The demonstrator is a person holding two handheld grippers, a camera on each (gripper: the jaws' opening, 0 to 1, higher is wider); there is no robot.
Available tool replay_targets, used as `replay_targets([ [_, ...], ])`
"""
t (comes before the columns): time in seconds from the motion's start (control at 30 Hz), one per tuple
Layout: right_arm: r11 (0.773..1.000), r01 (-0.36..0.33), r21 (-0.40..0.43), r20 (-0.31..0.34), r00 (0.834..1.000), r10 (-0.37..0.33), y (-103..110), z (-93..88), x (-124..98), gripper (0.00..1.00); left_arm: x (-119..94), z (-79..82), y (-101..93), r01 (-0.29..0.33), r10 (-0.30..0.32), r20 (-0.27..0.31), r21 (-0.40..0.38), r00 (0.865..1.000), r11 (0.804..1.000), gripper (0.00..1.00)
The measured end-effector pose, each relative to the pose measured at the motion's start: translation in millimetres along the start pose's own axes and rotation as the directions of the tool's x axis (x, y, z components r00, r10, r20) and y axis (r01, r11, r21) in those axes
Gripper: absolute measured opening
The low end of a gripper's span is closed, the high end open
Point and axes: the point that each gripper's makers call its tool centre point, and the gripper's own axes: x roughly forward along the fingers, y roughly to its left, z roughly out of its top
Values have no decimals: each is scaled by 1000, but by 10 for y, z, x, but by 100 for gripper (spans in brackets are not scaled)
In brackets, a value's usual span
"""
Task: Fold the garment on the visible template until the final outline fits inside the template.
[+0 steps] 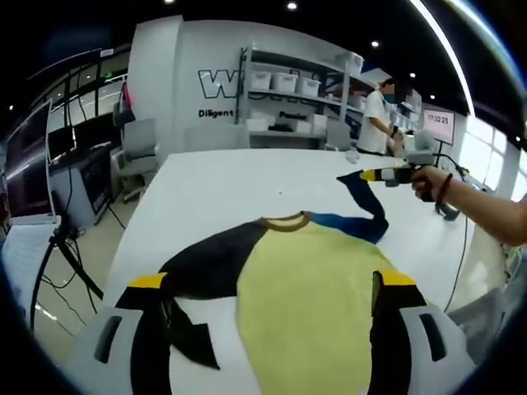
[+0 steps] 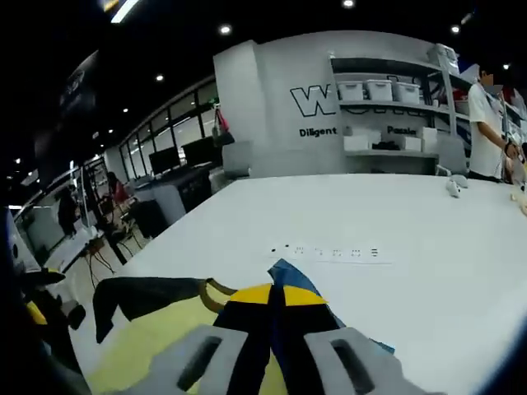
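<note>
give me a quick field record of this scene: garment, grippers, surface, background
garment: yellow shirt with dark sleeves, spread flat
right sleeve: blue sleeve lifted off the table
right gripper: shut on the sleeve tip
left gripper: open, over the shirt's lower part
surface: white table
background: shelves with bins, person standing

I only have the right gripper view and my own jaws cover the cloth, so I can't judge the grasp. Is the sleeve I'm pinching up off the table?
Observer: Yes. In the left gripper view the right gripper holds the blue sleeve raised above the white table, and the sleeve hangs down to the shirt's shoulder.
Operator: And the other gripper?
Observer: The left gripper has its jaws wide open over the shirt's yellow front, gripping nothing.
</note>
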Motion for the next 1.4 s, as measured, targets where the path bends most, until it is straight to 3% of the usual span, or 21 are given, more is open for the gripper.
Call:
replay_targets([
  [0.37, 989, -135, -58, -29, 991, 134, 814, -127, 293, 0, -30, 8, 59, -16, 16, 4, 15, 1000, 1000, 99],
  [0.7, 962, -246, -115, -95, 967, 236, 1464, -435, 387, 0, -70, 52, 134, -35, 34, 26, 18, 999, 999, 99],
  [0.83, 938, -300, -174, -145, 950, 277, 1736, -636, 400, 0, -76, 56, 163, -39, 39, 26, 18, 999, 999, 99],
  [1.1, 919, -344, -191, -201, 931, 306, 2056, -944, 465, 0, -110, 64, 214, -47, 46, 32, 19, 998, 999, 99],
  [1.4, 898, -377, -226, -284, 908, 309, 2195, -1297, 531, 0, -120, 76, 247, -53, 52, 35, 23, 998, 998, 99],
])
